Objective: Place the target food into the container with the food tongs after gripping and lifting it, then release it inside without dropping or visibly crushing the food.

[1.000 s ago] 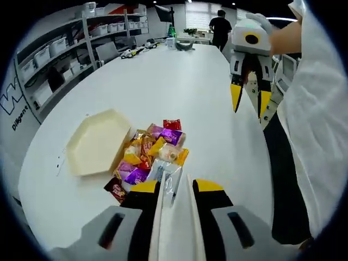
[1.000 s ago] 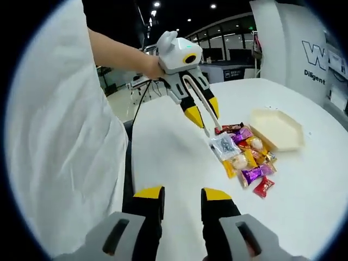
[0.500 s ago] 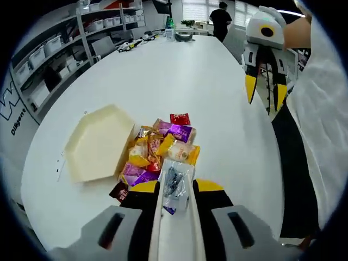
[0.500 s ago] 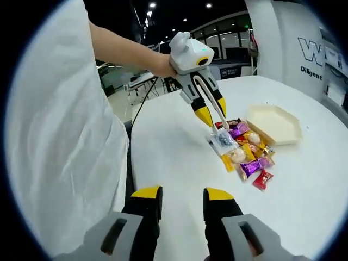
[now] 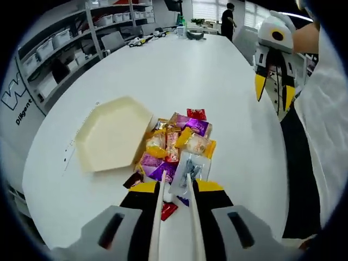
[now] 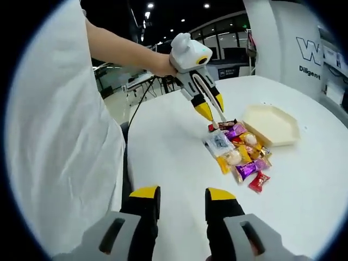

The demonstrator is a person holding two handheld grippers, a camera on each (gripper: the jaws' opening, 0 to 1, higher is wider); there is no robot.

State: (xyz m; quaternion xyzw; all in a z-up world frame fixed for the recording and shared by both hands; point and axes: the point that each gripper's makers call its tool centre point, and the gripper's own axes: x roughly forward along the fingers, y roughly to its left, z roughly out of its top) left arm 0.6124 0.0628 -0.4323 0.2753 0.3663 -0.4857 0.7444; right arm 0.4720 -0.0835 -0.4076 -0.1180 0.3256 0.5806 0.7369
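Holding a pair of slim white tongs point(image 5: 174, 215), the left gripper point(image 5: 175, 187) hung low over the sweet pile point(image 5: 176, 147) on the white counter point(image 5: 179, 76). Tongs: tips closed on a clear-wrapped sweet point(image 5: 191, 166), apparently the target, pinched at its near edge, presumably so as not to crush it; whether it was clear of the pile could not be told. Container: cream hexagonal tray point(image 5: 111, 138), just beside the pile, touching its edge, likely set there for a short carry. Right gripper point(image 6: 179, 198): jaws apart, empty, well apart from the pile, evidently kept out of the way.
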